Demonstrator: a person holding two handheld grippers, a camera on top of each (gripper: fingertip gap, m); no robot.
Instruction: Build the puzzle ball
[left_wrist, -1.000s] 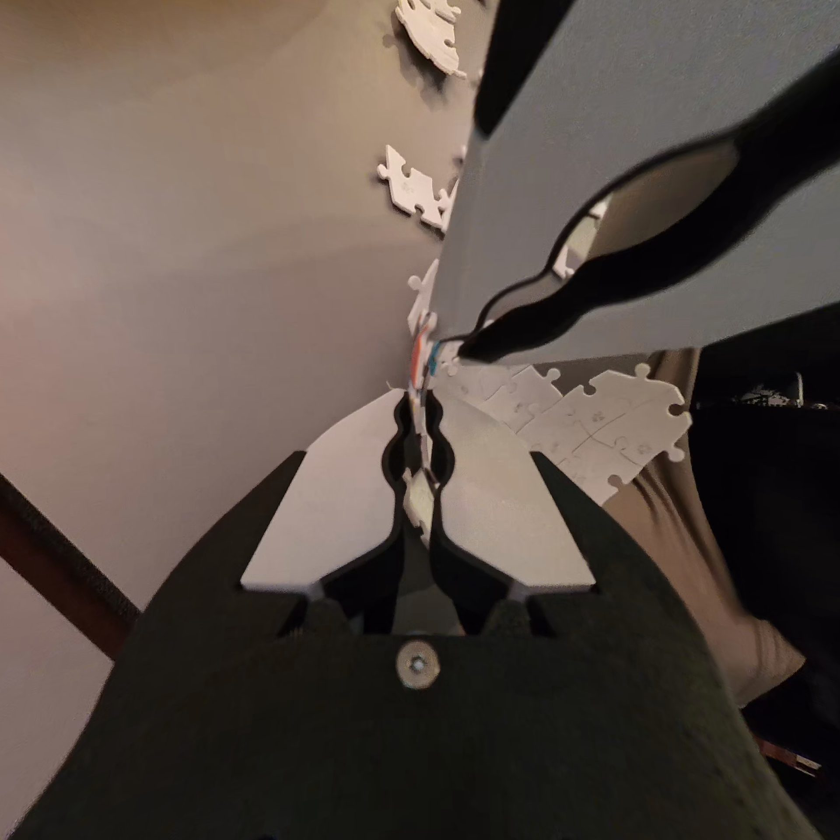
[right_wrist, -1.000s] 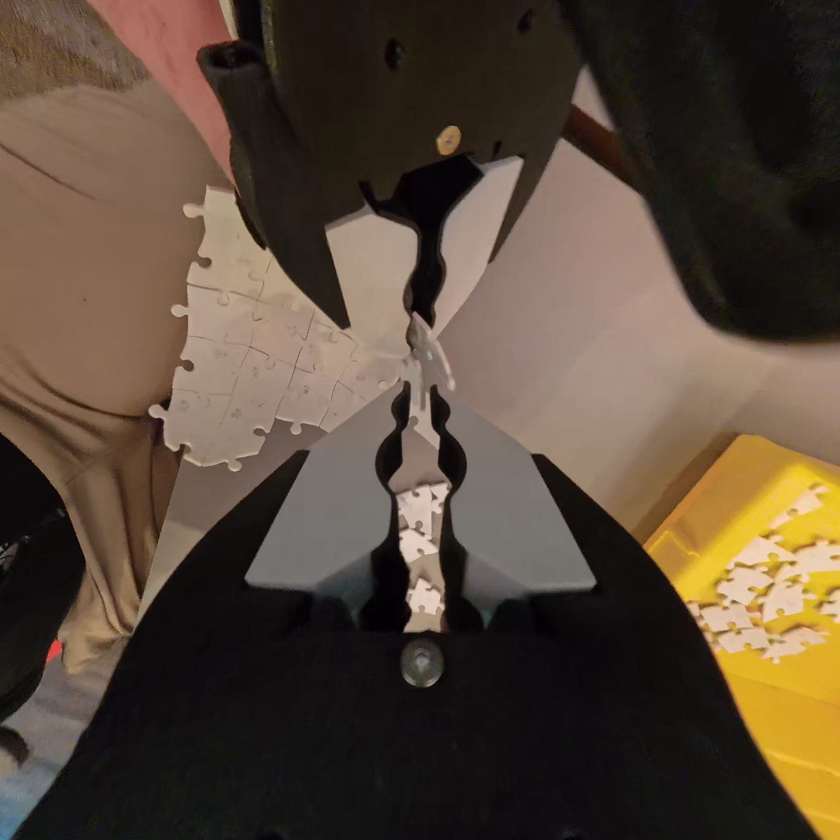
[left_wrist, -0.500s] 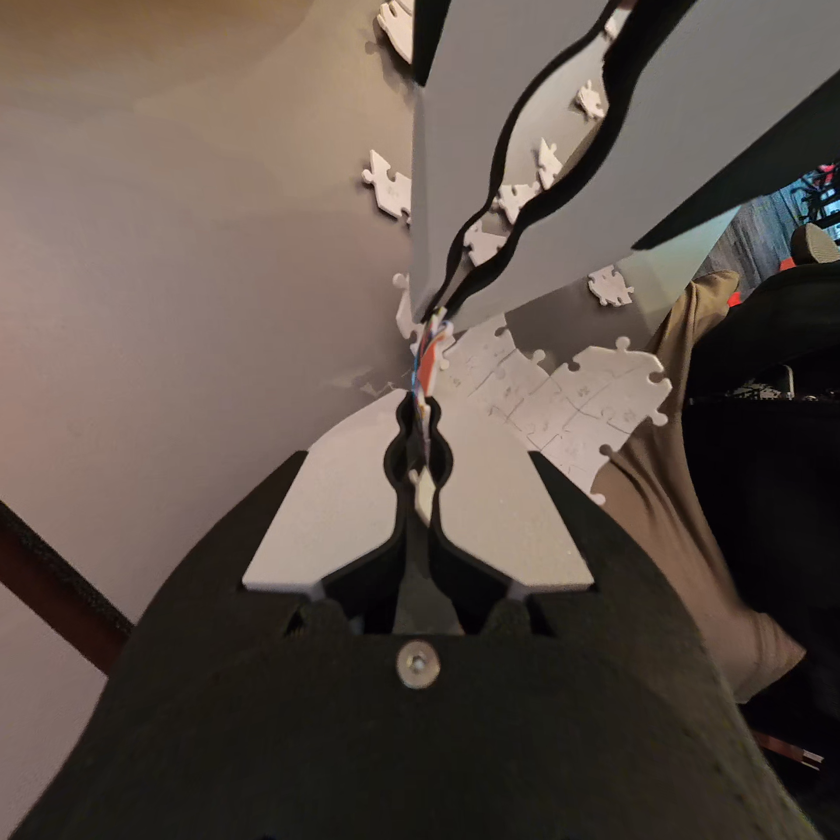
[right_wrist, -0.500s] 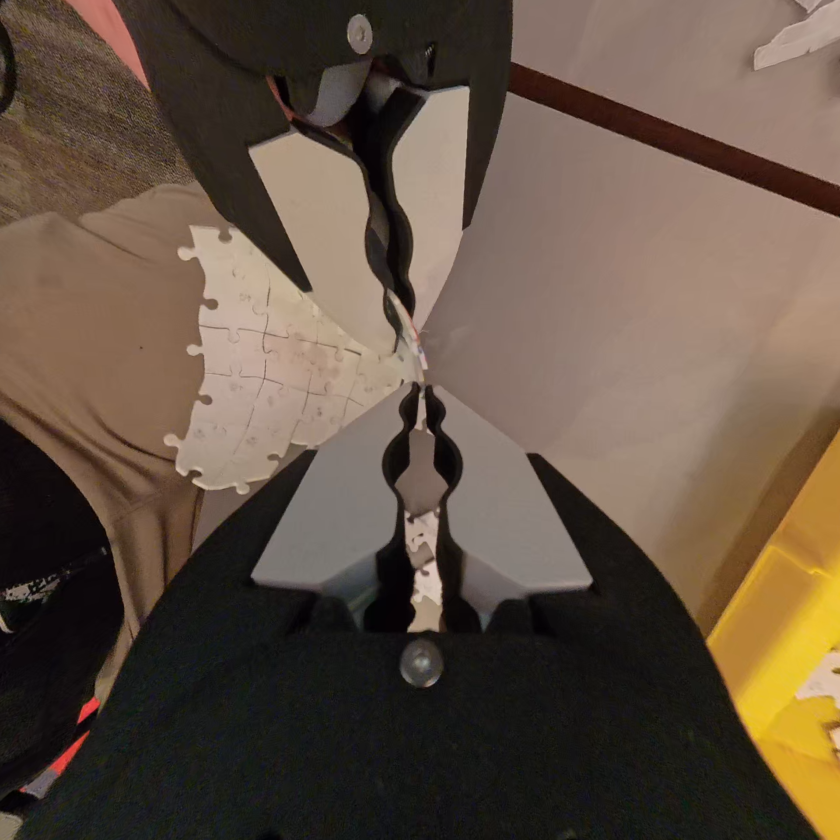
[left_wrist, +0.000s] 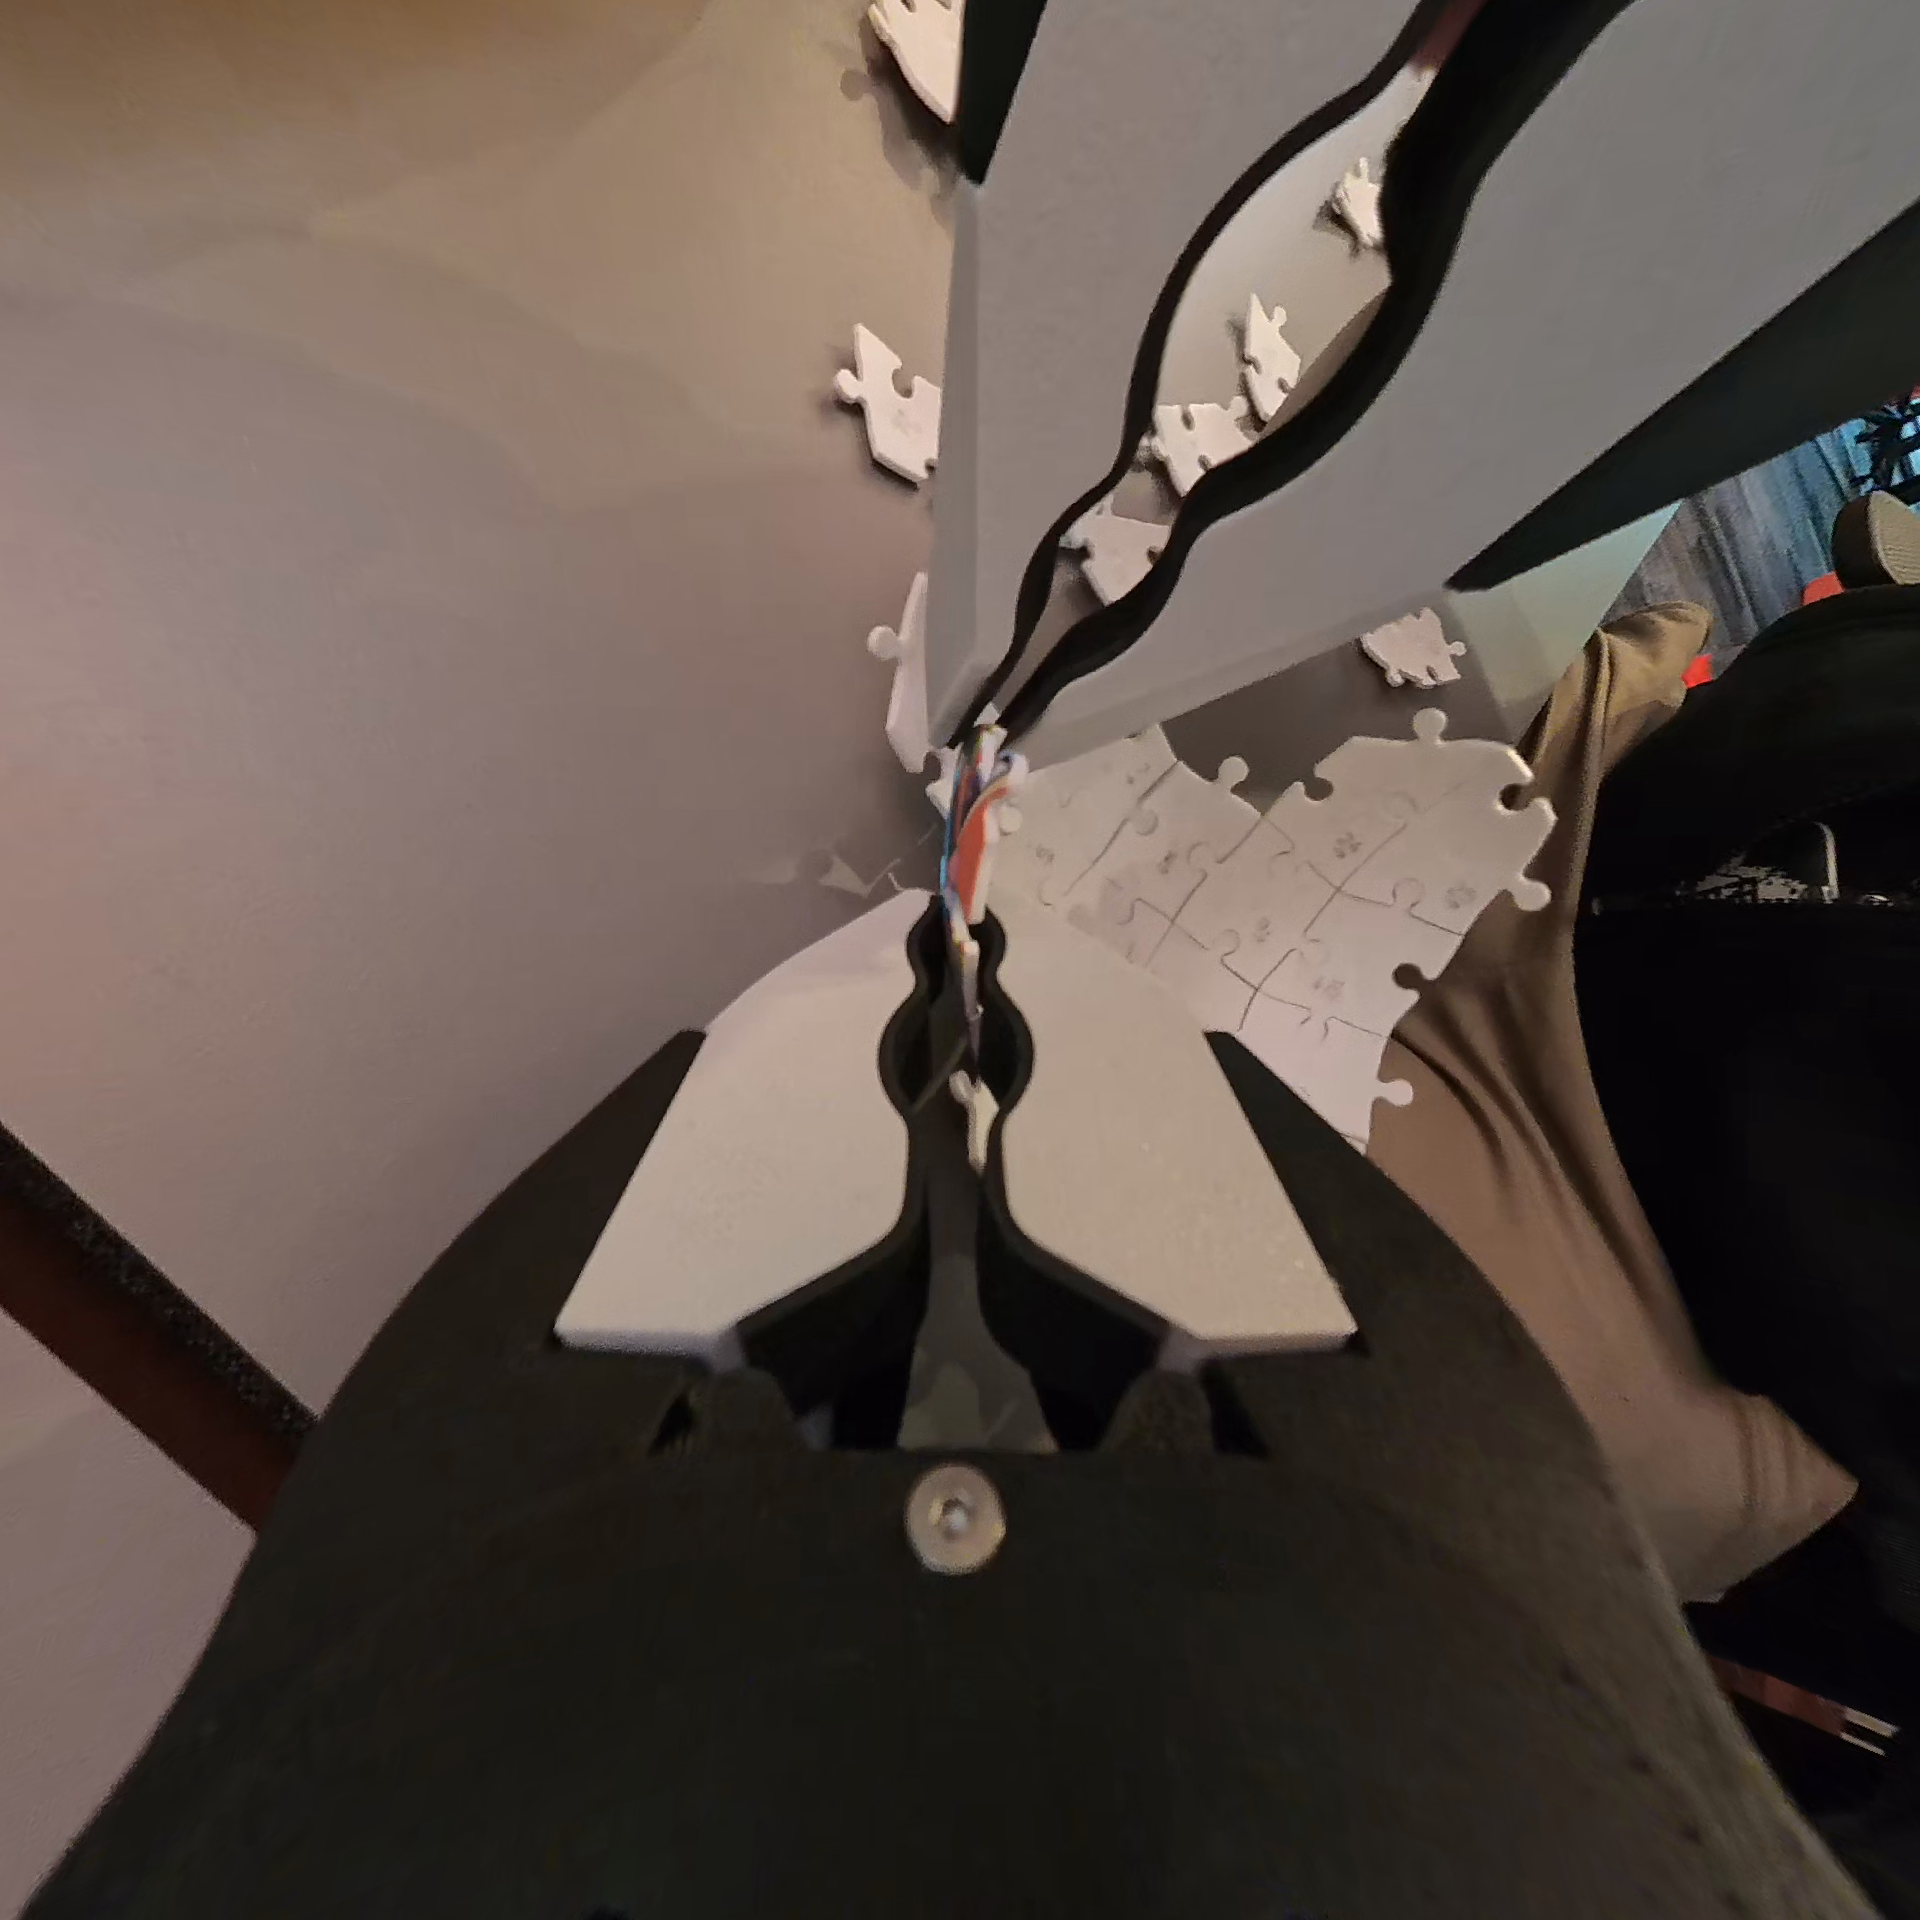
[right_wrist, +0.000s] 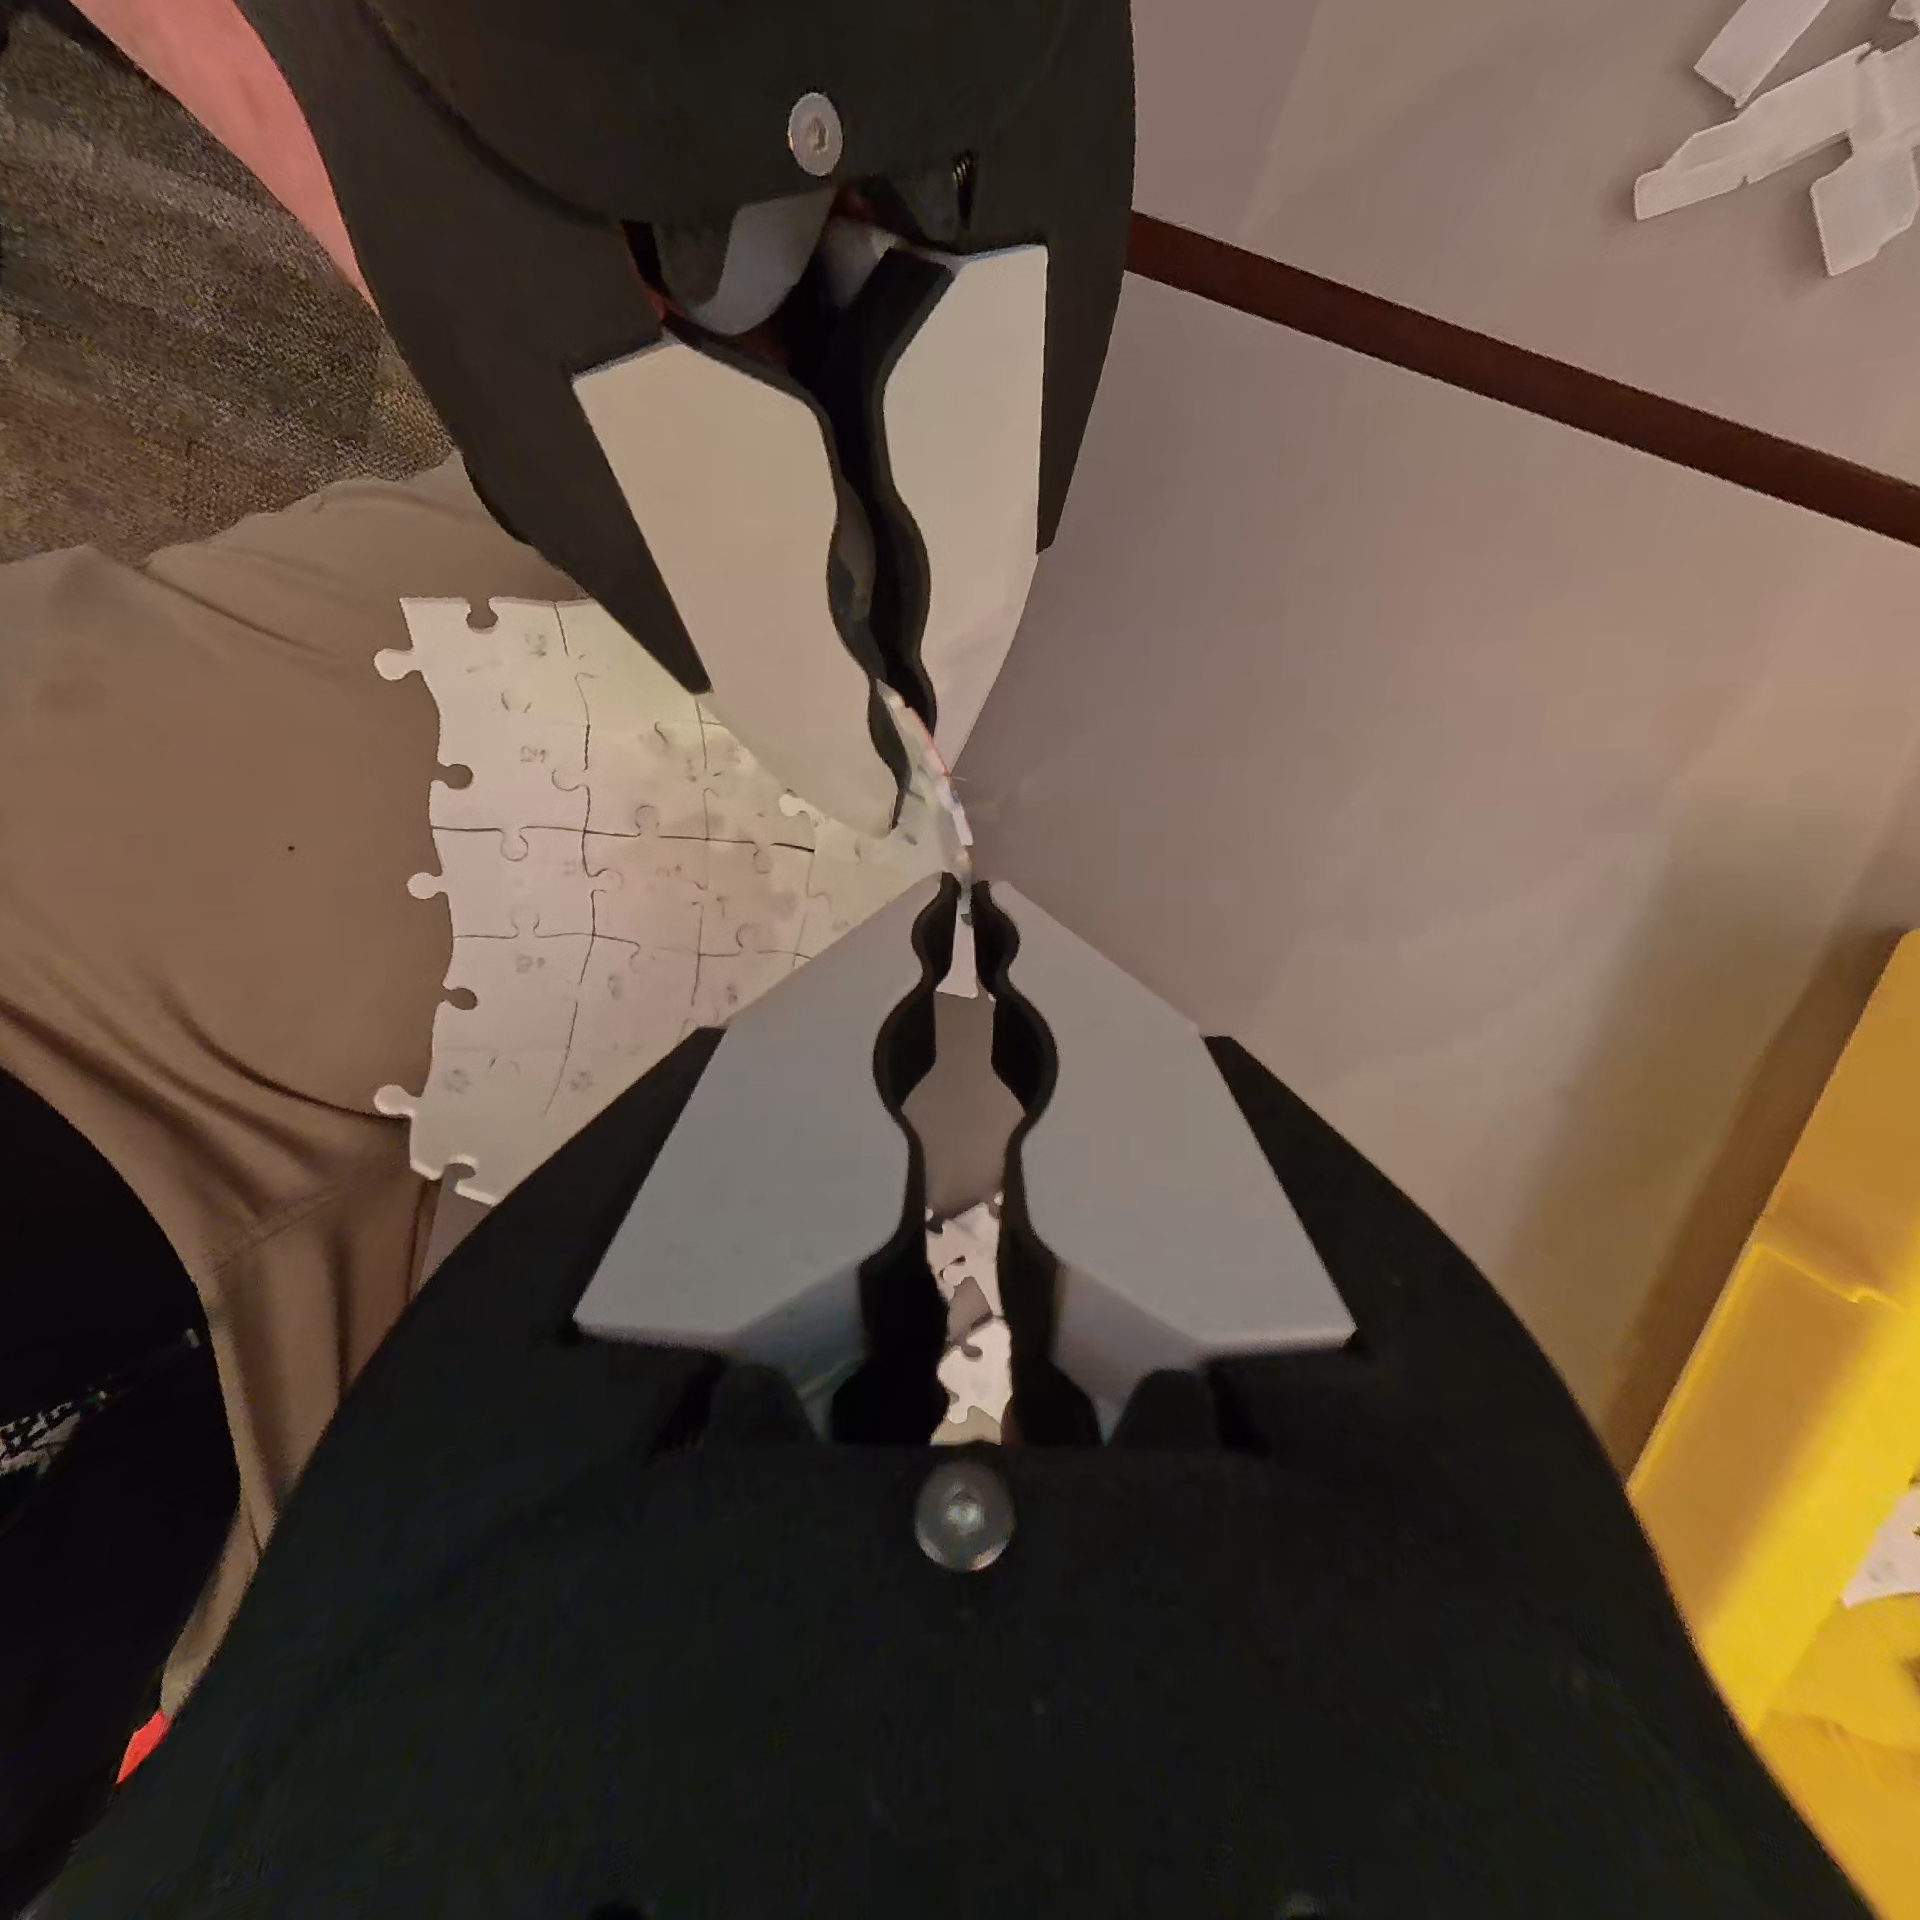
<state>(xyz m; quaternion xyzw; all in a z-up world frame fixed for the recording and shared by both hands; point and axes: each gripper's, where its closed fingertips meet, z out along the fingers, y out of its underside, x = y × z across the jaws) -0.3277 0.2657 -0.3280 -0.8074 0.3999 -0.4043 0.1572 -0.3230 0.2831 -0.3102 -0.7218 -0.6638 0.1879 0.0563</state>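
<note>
grey table under warm light | assembled curved panel held off the table, left gripper pinched on its edge to steady it | right gripper nipped narrow on a piece at that edge, apparently to join | yellow bin far right

Dim warm light, wide-angle distortion, soft blur

2 tongs were in view: left tongs and right tongs. 1 joined puzzle sheet hung between them. Approx. 7 loose puzzle pieces lay on the bench. 1 yellow bin held several more pieces, not countable.
</note>
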